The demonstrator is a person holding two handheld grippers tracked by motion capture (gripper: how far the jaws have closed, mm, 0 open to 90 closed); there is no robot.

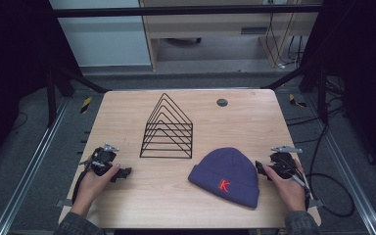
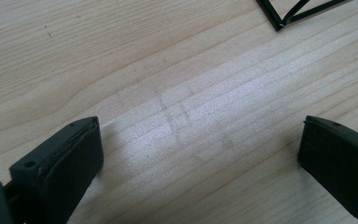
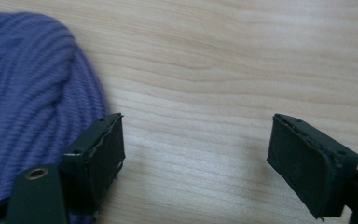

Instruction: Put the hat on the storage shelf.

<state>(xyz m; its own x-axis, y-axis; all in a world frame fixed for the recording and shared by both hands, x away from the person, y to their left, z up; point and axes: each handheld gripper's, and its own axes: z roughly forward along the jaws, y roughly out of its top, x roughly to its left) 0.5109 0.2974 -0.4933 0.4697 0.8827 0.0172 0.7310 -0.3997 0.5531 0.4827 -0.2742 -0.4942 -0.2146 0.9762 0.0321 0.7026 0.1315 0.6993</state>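
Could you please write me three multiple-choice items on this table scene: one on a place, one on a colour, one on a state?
1. Where does the beanie lie from the wire rack?
A. nearer the person, to the right
B. behind it
C. inside it

2. What colour is the letter K on the beanie?
A. white
B. red
C. yellow

3. How is the right gripper?
A. shut on the beanie
B. shut on nothing
C. open

Key: 1 A, the high view shows it in front and to the right; 2 B, the stitching is red; 3 C, bare table shows between its fingers.
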